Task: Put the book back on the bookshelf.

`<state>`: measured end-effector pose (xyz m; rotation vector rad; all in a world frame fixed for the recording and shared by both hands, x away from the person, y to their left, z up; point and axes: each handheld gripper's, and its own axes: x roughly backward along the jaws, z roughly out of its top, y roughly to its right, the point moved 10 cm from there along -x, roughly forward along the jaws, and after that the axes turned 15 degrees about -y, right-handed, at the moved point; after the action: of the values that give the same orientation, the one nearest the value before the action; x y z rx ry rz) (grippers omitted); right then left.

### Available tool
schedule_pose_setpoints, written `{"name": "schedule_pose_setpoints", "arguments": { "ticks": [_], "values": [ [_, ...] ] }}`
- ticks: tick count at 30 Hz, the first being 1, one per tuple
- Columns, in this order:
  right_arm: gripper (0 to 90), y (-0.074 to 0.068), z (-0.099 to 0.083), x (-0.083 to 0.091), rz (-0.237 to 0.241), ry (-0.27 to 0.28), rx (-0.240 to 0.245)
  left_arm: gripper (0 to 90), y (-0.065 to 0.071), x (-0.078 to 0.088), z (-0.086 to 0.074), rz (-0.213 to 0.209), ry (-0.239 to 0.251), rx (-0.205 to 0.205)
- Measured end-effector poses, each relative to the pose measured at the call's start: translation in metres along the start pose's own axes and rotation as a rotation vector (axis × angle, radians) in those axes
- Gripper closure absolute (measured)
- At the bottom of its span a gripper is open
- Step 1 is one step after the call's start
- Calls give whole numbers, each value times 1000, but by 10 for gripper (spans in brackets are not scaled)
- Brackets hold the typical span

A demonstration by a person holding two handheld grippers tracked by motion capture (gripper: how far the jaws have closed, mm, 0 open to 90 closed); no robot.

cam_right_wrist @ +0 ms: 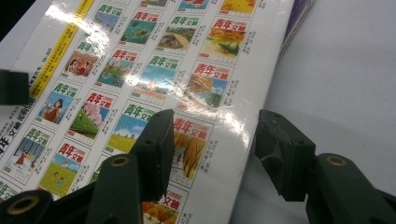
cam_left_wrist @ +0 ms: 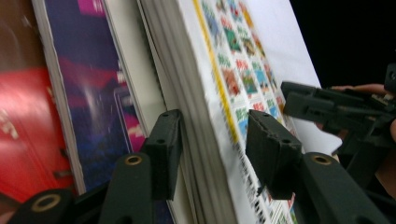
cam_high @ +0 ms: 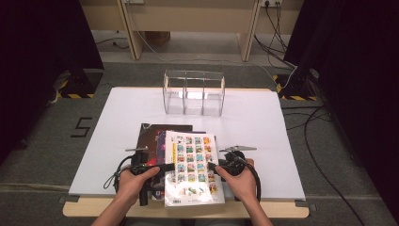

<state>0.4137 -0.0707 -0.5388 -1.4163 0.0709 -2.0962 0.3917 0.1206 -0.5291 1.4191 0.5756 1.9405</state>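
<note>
A white book with a grid of small colour pictures on its cover lies on top of a stack of magazines at the table's near edge. My left gripper is at the book's left edge. Its jaws straddle the thick page edge of the book, one jaw beside the pages and one over the cover, with the left gripper open. My right gripper is at the book's right edge. The right gripper is open, one jaw above the glossy book cover and the other over the bare table.
Under the book lie a purple magazine and a dark red one. A clear three-compartment organizer stands at the back of the white table. The person's hands reach in from the near edge.
</note>
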Motion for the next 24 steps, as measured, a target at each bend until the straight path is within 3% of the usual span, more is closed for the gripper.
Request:
{"name": "schedule_pose_setpoints", "arguments": {
  "ticks": [2,4,7,14,19,21,24],
  "values": [
    [480,0,0,0,0,-1,-2,557,1,-7,-6,-37,-20,29],
    [480,0,0,0,0,3,2,567,2,-7,-5,-32,-21,29],
    [472,0,0,0,0,12,4,595,3,-7,-5,-10,-24,-5],
    [438,4,4,-2,6,8,-2,701,7,-8,3,-20,-39,-50],
    [464,17,9,0,47,-3,-43,712,3,-13,12,-43,-53,-58],
    [469,22,14,-1,78,-12,-68,711,1,-13,15,-33,-51,-64],
    [467,29,22,-3,81,-22,-85,711,-3,-12,19,-23,-47,-64]
  ]
}}
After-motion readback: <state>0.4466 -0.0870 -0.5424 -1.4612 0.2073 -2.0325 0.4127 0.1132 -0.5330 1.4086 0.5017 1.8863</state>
